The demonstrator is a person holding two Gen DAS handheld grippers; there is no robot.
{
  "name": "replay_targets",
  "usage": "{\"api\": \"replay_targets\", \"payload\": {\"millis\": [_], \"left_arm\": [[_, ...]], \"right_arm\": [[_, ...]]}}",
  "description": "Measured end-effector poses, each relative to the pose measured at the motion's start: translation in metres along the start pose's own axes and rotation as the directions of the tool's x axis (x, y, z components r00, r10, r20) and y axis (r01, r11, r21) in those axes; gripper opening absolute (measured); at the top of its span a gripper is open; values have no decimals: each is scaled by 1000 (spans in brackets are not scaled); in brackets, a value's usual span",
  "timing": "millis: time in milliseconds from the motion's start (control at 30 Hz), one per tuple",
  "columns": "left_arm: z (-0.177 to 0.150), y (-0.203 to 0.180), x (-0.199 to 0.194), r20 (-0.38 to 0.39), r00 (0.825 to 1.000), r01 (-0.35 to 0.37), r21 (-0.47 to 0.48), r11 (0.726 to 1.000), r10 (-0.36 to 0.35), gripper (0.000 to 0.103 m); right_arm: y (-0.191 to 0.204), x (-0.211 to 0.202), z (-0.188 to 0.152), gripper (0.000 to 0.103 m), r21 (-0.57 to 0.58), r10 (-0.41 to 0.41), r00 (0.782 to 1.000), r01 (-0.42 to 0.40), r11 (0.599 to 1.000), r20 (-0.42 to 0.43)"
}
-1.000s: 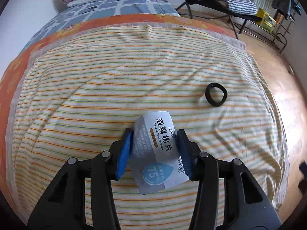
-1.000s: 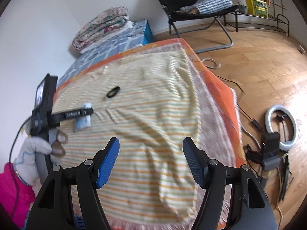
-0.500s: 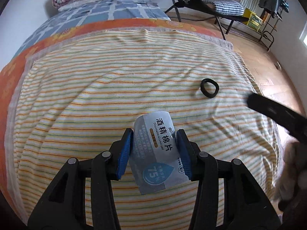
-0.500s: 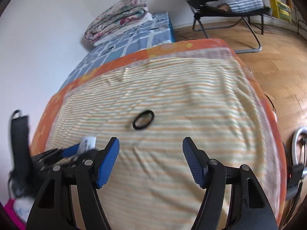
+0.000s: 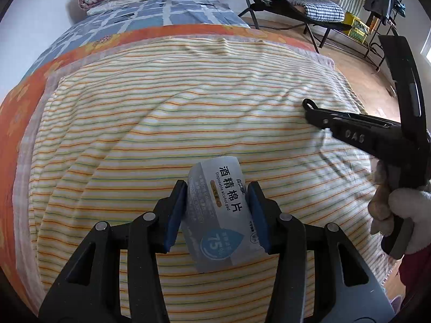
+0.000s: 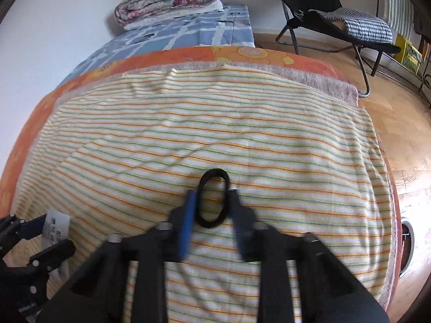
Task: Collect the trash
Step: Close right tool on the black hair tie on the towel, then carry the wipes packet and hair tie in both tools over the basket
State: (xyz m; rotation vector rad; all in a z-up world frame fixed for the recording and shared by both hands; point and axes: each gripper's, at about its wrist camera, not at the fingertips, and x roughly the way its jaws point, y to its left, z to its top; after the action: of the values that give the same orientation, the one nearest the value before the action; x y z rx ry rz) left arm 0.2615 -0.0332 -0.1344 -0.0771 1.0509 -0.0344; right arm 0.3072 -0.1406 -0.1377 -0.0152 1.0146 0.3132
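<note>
Two pieces of litter are in play on the bed. In the left wrist view, the left claw (image 5: 216, 215) pinches an alcohol pad packet (image 5: 219, 215) between its blue pads, the packet bowed into a curve by the squeeze and lifted clear of the striped blanket (image 5: 161, 123); gripping it across its width likely keeps the thin foil from slipping while it is carried. At three o'clock the right claw's body (image 5: 358, 134) reaches in low over the blanket, held by a white-gloved hand (image 5: 404, 215).

In the right wrist view, the right claw (image 6: 212, 215) sits around a black hair tie (image 6: 212, 199) lying just below the picture's centre, one finger on each side of the loop. The fingers are blurred, narrowed close to the band but seemingly not yet squeezing it flat; I judge them still parted. Straddling the loop suits a soft ring that would roll away from a one-sided push. At eight o'clock the packet shows in the left claw. A folded quilt (image 6: 167, 0) rests at twelve o'clock.
</note>
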Motion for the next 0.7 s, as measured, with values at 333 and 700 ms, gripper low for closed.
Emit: {"api": "replay_targets", "payload": {"millis": [333, 700], "left_arm": [[-10, 0, -29, 26, 1000, 17, 0, 1000, -17, 47], [-38, 1, -86, 64, 998, 25, 5, 1000, -26, 47]], "right_arm": [[1, -25, -7, 6, 16, 31, 999, -32, 999, 23], [41, -96, -41, 6, -81, 100, 992, -94, 992, 79]]}}
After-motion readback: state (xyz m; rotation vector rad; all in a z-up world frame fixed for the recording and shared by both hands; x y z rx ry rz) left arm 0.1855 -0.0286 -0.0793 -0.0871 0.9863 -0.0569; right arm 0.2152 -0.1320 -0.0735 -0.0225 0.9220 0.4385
